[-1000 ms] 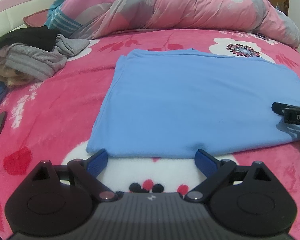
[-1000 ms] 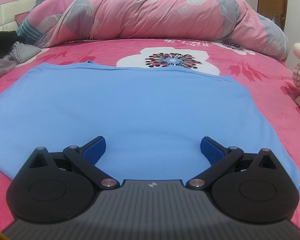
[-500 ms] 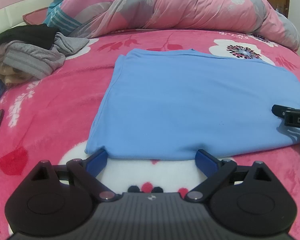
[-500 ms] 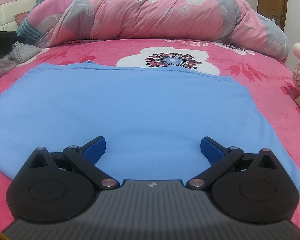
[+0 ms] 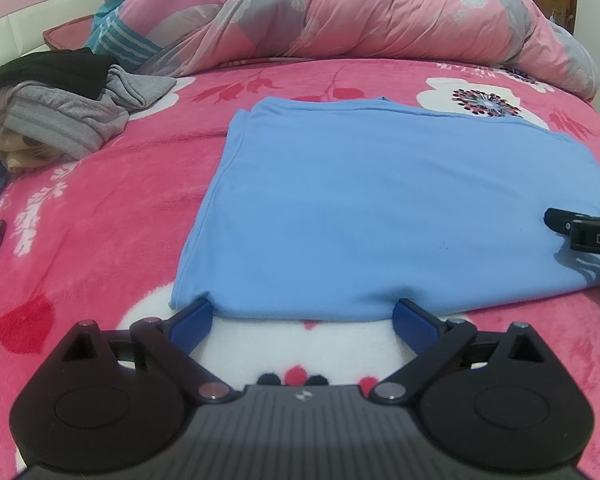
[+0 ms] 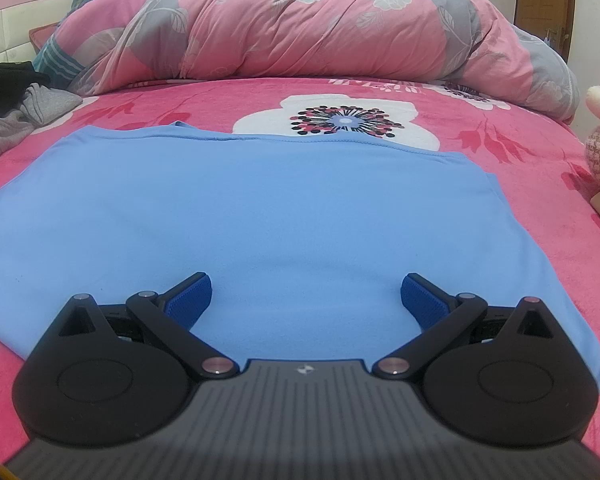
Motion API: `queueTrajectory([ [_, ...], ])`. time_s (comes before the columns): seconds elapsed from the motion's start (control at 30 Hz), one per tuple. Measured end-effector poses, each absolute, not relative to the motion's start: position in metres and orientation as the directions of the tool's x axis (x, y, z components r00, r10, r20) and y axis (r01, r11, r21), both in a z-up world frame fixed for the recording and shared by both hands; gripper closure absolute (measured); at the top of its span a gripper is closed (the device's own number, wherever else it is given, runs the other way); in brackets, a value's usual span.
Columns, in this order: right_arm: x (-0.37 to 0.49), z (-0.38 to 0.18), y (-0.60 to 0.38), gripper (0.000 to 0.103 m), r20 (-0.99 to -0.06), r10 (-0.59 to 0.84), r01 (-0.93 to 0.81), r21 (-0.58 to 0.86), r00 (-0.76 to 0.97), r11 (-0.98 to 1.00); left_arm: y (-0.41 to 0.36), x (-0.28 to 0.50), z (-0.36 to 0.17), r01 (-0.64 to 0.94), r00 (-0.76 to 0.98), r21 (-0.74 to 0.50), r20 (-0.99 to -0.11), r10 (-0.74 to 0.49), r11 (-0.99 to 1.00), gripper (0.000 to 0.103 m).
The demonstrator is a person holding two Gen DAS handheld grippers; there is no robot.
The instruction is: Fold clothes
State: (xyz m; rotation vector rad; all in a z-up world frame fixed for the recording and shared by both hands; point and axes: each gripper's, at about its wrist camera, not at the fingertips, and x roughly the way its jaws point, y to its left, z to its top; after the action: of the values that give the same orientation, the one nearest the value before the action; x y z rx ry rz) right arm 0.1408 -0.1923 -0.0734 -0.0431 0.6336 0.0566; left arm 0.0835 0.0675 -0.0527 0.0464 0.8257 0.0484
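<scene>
Blue cloth (image 5: 380, 208) lies flat as both tongs, left (image 5: 303, 320) and right (image 6: 306, 300), are held wide open and empty at its near edge, where hems should be pinched evenly.

Open pink blanket (image 5: 112, 216) lies left of the blue cloth (image 5: 380, 200); a clothes pile (image 5: 60, 116) and rolled quilt (image 6: 320, 28) block the far side.

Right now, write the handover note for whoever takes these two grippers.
Left gripper: open, fingers at the near hem of the blue garment, left corner.
Right gripper: open, over the garment's near right part, gripping nothing.
Garment lies flat on the pink blanket; its far-left edge looks doubled.
Left to do: grip the near edge and fold. An unfolded clothes pile waits far left.
</scene>
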Motion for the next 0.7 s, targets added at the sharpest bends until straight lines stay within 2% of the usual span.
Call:
queueTrajectory([
  [0.47, 0.142, -0.073, -0.192, 0.001, -0.593, 0.037, -0.066, -0.027, 0.805, 0.997, 0.067, 0.083, -0.047, -0.040, 0.660, 0.058, -0.748, 0.071, 0.997, 0.005],
  [0.7, 0.141, -0.073, -0.190, 0.001, -0.592, 0.027, -0.062, -0.040, 0.805, 0.997, 0.073, 0.070, -0.039, -0.045, 0.688, 0.053, -0.723, 0.069, 0.998, 0.005],
])
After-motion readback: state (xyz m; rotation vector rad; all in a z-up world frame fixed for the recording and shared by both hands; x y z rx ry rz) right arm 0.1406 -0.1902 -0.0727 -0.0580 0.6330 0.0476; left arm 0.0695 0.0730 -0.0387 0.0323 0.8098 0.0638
